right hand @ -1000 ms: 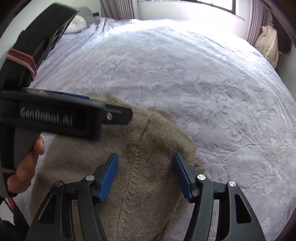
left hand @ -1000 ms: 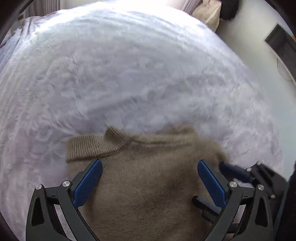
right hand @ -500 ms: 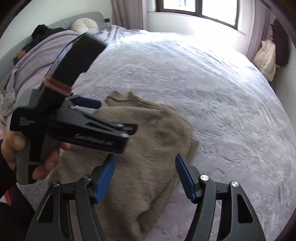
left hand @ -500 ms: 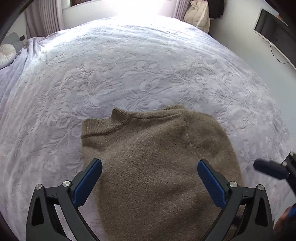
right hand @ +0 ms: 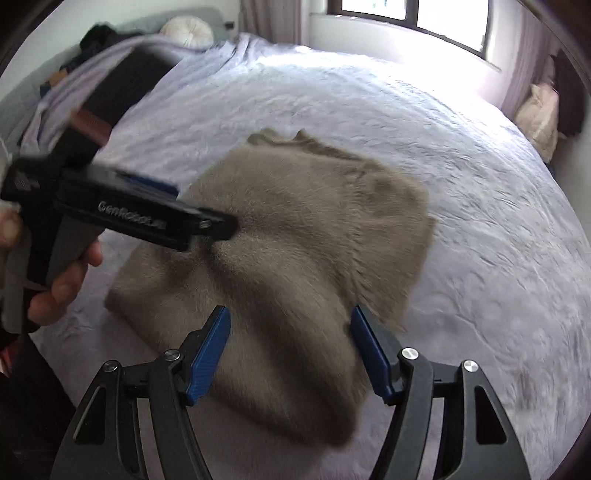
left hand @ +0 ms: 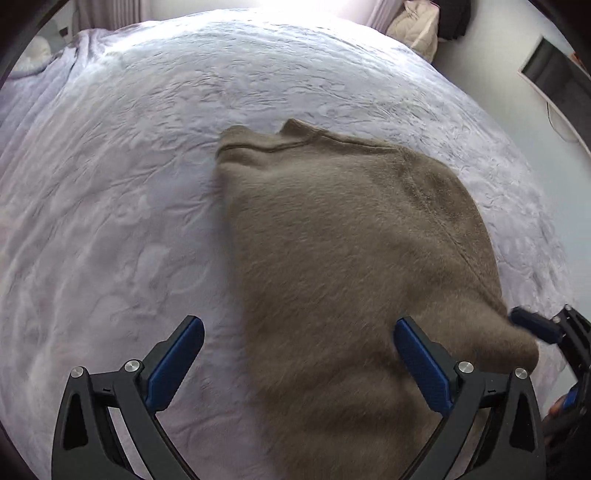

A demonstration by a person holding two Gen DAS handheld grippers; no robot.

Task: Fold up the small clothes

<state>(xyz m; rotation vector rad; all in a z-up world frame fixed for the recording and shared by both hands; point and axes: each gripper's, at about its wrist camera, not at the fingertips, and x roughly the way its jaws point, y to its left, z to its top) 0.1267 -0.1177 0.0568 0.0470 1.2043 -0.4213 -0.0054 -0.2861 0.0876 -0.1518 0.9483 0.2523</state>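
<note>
A small brown knitted sweater (left hand: 343,258) lies folded on the lilac bedspread (left hand: 110,221), collar at the far end. It also shows in the right wrist view (right hand: 295,240). My left gripper (left hand: 299,354) is open and empty, over the sweater's near left edge. In the right wrist view the left gripper (right hand: 155,218) is seen from the side, held in a hand, its tip at the sweater's surface. My right gripper (right hand: 290,350) is open and empty above the sweater's near end. One of its blue fingertips (left hand: 535,326) shows at the sweater's right corner.
The bedspread (right hand: 461,166) covers a wide bed. Pillows and dark clothes (right hand: 103,40) lie at the head end. A cream bag (right hand: 539,114) stands by the wall under a window (right hand: 413,14). A dark screen (left hand: 554,77) hangs on the right wall.
Both grippers have pulled back and up from the sweater, so more of it shows. The left gripper has shifted left; the sweater now lies to its right.
</note>
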